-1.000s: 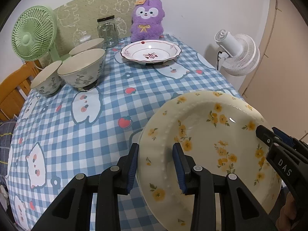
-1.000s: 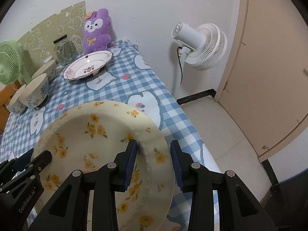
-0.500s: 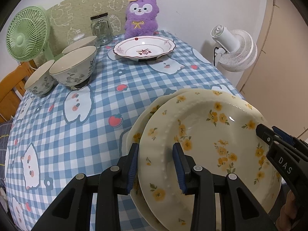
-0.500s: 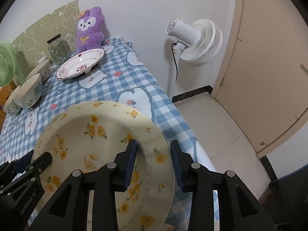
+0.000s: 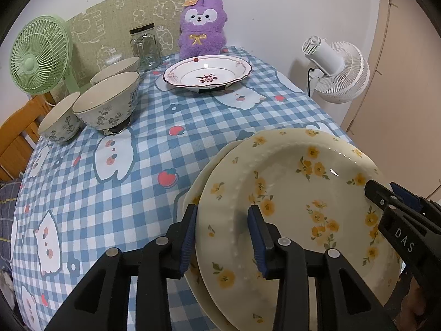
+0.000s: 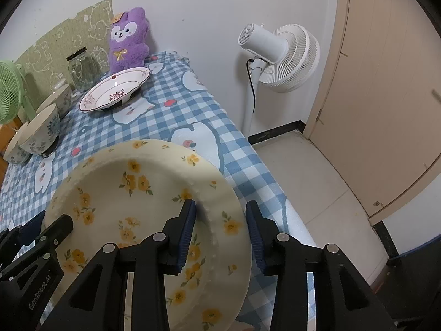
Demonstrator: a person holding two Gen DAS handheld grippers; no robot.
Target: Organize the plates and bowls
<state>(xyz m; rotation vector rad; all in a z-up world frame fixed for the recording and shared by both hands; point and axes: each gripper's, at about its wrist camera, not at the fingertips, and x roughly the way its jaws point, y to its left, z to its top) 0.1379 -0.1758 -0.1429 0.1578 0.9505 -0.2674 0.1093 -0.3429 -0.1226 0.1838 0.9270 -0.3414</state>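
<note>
A cream plate with yellow flowers [image 5: 289,193] [image 6: 137,207] lies tilted on a second plate of the same kind [image 5: 193,190] at the near right of the checked table. My left gripper [image 5: 223,234] [image 6: 52,220] has the plate's left rim between its blue pads. My right gripper [image 6: 220,226] [image 5: 381,190] has the right rim between its own. Both pairs of jaws are opening, and the pads still touch the rim. A white deep plate with a red pattern [image 5: 206,74] and three floral bowls [image 5: 107,102] stand farther back.
A glass jar [image 5: 146,47], a purple plush toy [image 5: 202,33] and a green fan [image 5: 38,55] line the back of the table. Beside the right edge, a white standing fan [image 6: 278,55] is on the floor before a beige door. A wooden chair [image 5: 16,138] is at the left.
A second flowered plate has come into view under the left edge of the plate in my grippers. The table things have shifted a little in both views.
</note>
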